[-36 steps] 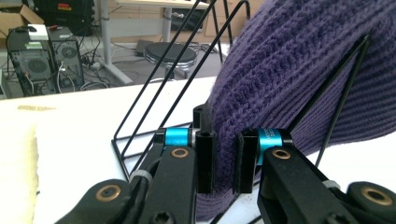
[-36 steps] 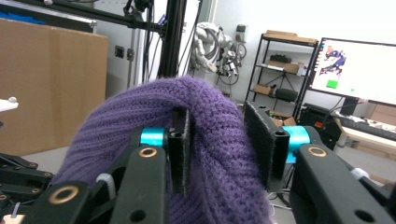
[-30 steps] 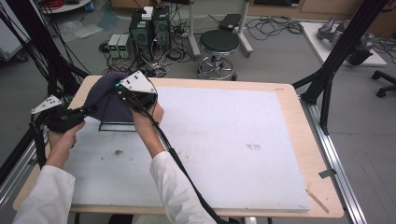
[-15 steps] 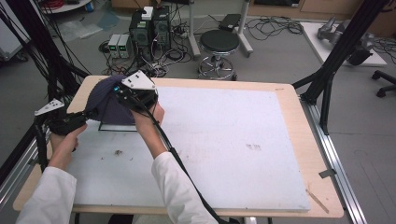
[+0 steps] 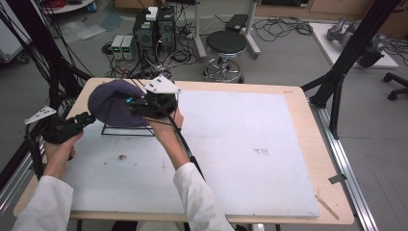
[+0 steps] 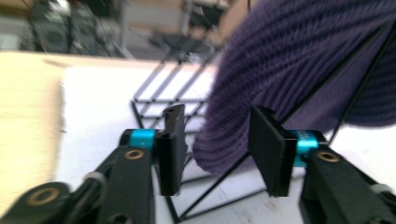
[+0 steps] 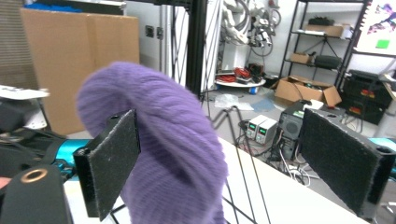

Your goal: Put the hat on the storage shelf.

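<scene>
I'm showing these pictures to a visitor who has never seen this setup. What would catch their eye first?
Most striking is the purple knitted hat, draped over a black wire stand at the far left of the white table mat. Next come the two hand-held grippers flanking it: the left gripper at its rim and the right gripper beside its crown. Both have just been opening, jaws standing apart from the knit.

Left gripper (image 5: 89, 118) and right gripper (image 5: 132, 103) level, facing each other, jaws just opened, gripping nothing.
</scene>
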Motion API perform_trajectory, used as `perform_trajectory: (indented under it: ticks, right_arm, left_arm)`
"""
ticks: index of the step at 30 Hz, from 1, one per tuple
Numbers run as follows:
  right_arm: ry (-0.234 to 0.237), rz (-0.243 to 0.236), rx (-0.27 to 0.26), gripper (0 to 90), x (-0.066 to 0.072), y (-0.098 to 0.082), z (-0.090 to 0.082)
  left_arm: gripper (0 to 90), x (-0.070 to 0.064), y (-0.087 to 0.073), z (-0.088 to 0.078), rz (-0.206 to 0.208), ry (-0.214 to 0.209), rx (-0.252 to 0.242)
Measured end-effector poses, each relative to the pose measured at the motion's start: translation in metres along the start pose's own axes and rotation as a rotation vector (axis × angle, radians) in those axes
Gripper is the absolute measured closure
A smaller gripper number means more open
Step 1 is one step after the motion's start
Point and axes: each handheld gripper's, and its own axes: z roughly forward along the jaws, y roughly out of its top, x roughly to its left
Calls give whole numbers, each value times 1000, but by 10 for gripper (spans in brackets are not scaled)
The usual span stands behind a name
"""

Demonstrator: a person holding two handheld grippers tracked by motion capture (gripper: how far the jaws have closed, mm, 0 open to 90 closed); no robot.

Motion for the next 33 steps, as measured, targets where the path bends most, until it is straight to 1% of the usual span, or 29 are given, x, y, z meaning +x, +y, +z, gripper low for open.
perform_trajectory:
  ticks: [1,2,3,5,6,7,8,9,11,13,14,16,17,20,21,25,28,29,30,31,32,33]
  right_arm:
    - [0,0,0,118,0,0,0]
    - [-8,7,-4,118,-3,-1,-2]
    - [-16,25,-4,115,-10,-2,-6]
    - [-25,30,-5,114,-15,-4,-9]
    - [-25,30,-5,114,-15,-4,-9]
    - [-38,44,-6,114,-20,-6,-12]
    - [-43,50,-8,114,-22,-6,-14]
    - [-43,50,-8,114,-22,-6,-14]
    - [-58,61,-7,112,-28,-9,-19]
    - [-63,65,-10,113,-30,-9,-20]
    - [-77,65,-12,112,-33,-10,-23]
    - [-96,72,-17,112,-37,-11,-28]
    - [-104,67,-20,113,-40,-12,-30]
    - [-118,67,-6,113,-45,-13,-35]
    - [-140,69,1,113,-50,-15,-40]
    - [-184,83,2,113,-60,-15,-53]
    - [-221,72,1,112,-65,-17,-64]
    - [-221,72,1,112,-65,-17,-64]
    - [-245,64,2,113,-70,-19,-73]
    - [-245,64,2,113,-70,-19,-73]
    - [-270,60,8,113,-74,-21,-81]
    - [-276,61,9,113,-77,-22,-85]
  left_arm:
    - [524,0,0,0,0,0,0]
    - [524,1,-1,-2,-4,1,-11]
    - [481,3,-2,-5,-12,10,-24]
    - [462,3,-3,-10,-14,23,-43]
    - [462,4,-3,-12,-17,24,-63]
    - [447,3,-4,-14,-24,19,-76]
    - [441,3,-4,-16,-26,17,-87]
    - [441,2,-5,-17,-25,18,-94]
    - [422,0,-6,-19,-19,20,-104]
    - [411,-2,-6,-20,-21,21,-112]
    - [387,-3,-6,-20,-20,21,-115]
    - [371,-6,-6,-21,-15,21,-134]
    - [356,-8,-6,-21,-16,21,-145]
    - [337,-14,-6,-24,0,25,-170]
    - [325,-16,-7,-24,4,29,-179]
    - [309,-23,-7,-27,17,33,-199]
    - [287,-27,-7,-29,27,41,-214]
    - [287,-29,-8,-30,32,46,-217]
    - [274,-30,-8,-30,39,54,-220]
    - [274,-32,-9,-31,45,62,-223]
    - [265,-33,-9,-32,48,68,-225]
    - [259,-34,-10,-32,50,74,-228]
